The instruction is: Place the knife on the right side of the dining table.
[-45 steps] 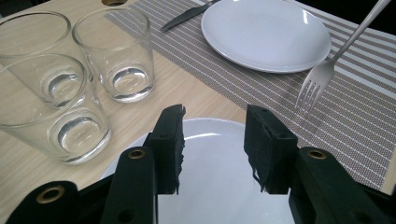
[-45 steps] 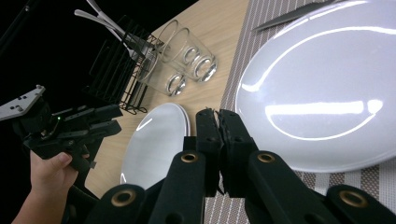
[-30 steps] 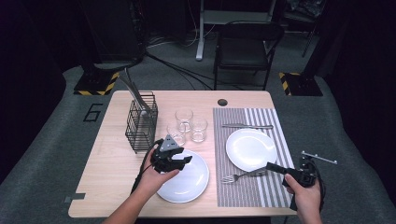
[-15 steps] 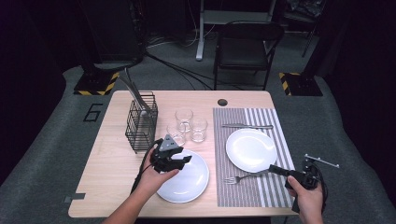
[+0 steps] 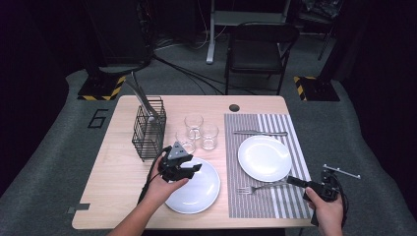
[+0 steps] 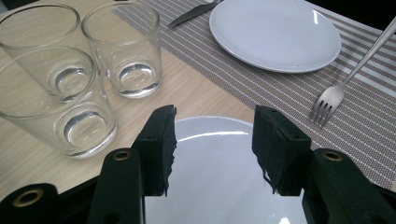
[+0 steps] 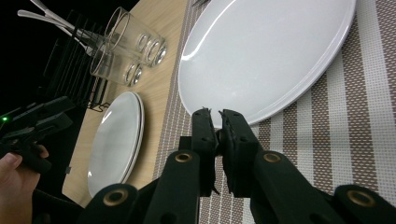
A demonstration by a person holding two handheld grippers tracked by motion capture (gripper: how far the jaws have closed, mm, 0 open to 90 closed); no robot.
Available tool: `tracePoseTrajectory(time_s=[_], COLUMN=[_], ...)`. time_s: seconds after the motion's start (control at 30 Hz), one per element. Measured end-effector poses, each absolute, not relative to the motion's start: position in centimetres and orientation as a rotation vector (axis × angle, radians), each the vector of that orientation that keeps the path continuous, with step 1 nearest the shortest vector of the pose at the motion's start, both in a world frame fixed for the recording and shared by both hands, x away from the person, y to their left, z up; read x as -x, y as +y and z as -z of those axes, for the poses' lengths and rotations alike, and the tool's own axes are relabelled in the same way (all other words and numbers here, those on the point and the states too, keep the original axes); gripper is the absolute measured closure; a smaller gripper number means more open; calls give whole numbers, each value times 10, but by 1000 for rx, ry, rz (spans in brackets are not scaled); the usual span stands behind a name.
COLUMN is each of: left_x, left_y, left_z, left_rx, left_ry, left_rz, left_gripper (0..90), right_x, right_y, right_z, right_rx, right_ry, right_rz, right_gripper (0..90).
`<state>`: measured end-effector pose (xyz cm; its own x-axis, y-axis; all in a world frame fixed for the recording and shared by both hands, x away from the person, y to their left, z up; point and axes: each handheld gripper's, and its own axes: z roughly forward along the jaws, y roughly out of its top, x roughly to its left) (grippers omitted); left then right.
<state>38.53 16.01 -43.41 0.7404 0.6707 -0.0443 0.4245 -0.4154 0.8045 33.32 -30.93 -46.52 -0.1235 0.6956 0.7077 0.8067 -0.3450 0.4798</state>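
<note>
3 glasses crowd behind the left gripper, beside a wire rack.

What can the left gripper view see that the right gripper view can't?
Left gripper view, not the right one: the fork lying on the striped mat, and open jaws. Right gripper view, not the left one: the wire basket of cutlery, the left gripper in a hand, and jaws shut together. Both: the three glasses, the plate on the mat and the plate on the wood.
</note>
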Motion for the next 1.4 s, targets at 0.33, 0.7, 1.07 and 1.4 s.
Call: tracePoseTrajectory(time_s=[0.33, 0.7, 1.07, 1.4], left_x=[-385, -385, -385, -384], left_y=[160, 160, 158, 158], left_z=[434, 434, 435, 435], left_rx=[-2074, -2077, -2078, -2078], left_ry=[825, 826, 828, 829], left_rz=[-362, -365, -367, -369], left_gripper=[492, 493, 492, 493], right_x=[-333, -336, -337, -337], right_y=[-311, -315, -317, -320], right_z=[467, 473, 479, 483], right_rx=[2041, 2068, 2105, 2121], right_ry=[-1789, -1796, -1788, -1790], right_rz=[1439, 1399, 1372, 1371], right_gripper=[806, 784, 765, 754])
